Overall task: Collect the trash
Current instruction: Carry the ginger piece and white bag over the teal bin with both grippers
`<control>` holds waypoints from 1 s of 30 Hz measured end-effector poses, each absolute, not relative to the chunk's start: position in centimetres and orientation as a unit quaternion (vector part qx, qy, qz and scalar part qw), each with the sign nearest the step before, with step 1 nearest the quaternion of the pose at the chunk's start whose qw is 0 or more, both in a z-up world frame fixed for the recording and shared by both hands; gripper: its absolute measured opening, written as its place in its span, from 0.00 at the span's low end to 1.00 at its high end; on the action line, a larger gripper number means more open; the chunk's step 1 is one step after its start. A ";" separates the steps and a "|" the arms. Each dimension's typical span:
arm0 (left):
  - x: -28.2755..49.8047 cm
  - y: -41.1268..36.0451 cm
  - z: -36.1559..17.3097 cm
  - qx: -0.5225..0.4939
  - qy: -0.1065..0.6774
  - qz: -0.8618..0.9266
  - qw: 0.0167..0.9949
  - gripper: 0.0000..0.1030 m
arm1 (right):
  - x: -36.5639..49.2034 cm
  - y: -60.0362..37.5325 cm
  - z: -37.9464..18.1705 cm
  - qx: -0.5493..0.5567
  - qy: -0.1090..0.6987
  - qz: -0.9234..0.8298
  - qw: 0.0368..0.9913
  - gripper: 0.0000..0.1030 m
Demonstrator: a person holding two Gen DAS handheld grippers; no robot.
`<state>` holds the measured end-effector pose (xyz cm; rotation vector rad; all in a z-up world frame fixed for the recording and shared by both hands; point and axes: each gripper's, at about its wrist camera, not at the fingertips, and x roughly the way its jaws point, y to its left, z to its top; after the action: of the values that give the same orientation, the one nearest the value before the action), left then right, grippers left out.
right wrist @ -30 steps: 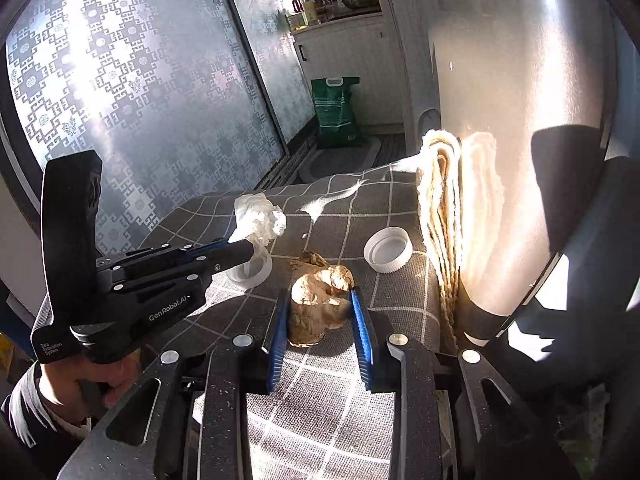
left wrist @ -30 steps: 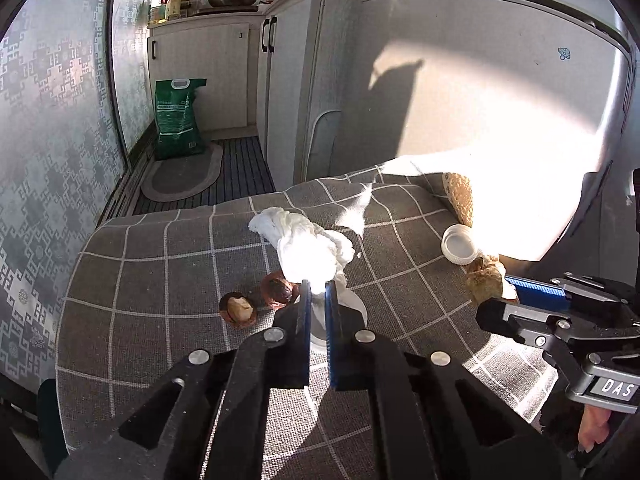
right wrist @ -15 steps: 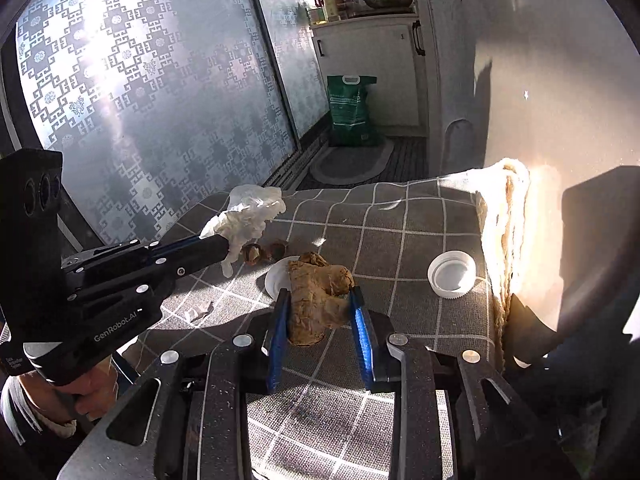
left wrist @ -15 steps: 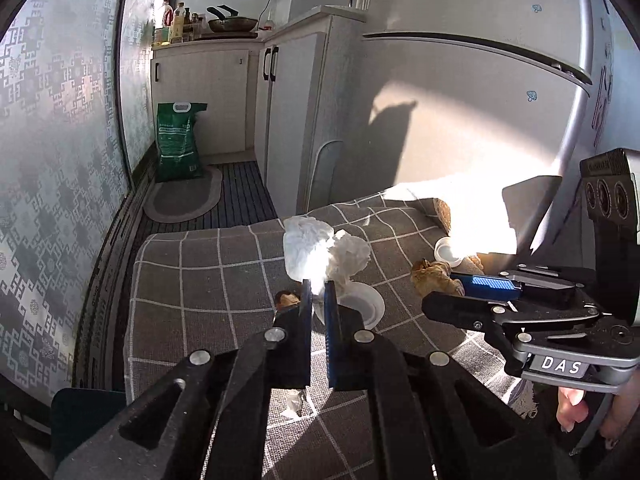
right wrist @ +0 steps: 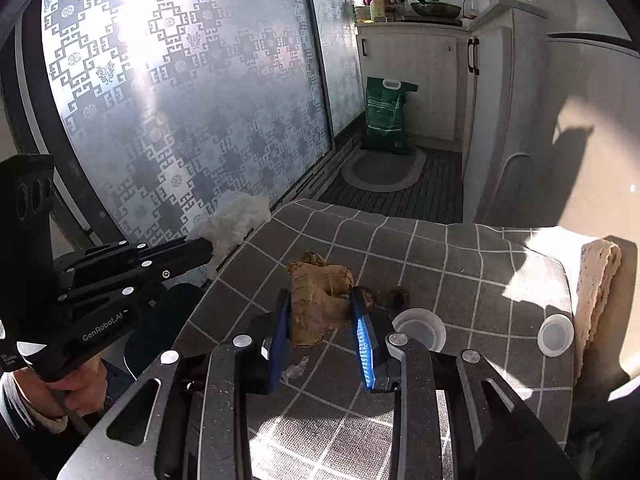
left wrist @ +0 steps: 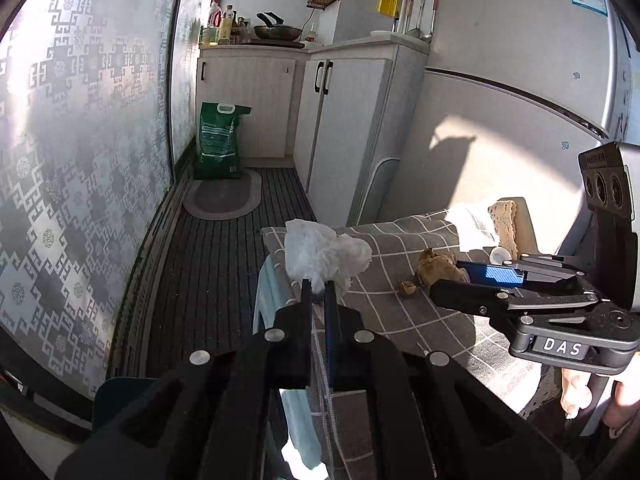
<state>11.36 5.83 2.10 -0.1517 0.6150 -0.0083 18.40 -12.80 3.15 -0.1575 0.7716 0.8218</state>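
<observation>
Both tools are loaded: the left gripper (left wrist: 314, 286) is clamped on a crumpled white tissue wad (left wrist: 324, 254), held at centre frame in the left wrist view, over the left edge of the checked tablecloth (right wrist: 460, 264); the right gripper (right wrist: 322, 318) pinches a crumpled brown paper lump (right wrist: 318, 300), lifted above the cloth at centre frame in the right wrist view. So two pieces are picked up, yet neither is binned, and no bin can be made out for certain. Left on the cloth, lower right of the right wrist view: two white caps (right wrist: 420, 328) (right wrist: 555, 334); small brown scraps (right wrist: 396, 298) just beyond the right gripper's tips; a clear scrap (right wrist: 296, 366) between the fingers' bases. Judged from this, the job is roughly midway; dropping off both loads comes next.
</observation>
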 end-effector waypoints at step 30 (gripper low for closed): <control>3.7 19.5 -8.4 -0.144 0.425 0.055 0.892 0.06 | 12.1 3.4 1.5 -0.160 0.388 0.469 0.777 0.29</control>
<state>3.70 19.52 -8.37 -0.2995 0.8815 0.1134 12.11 3.42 1.52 -0.3464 0.8393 1.0156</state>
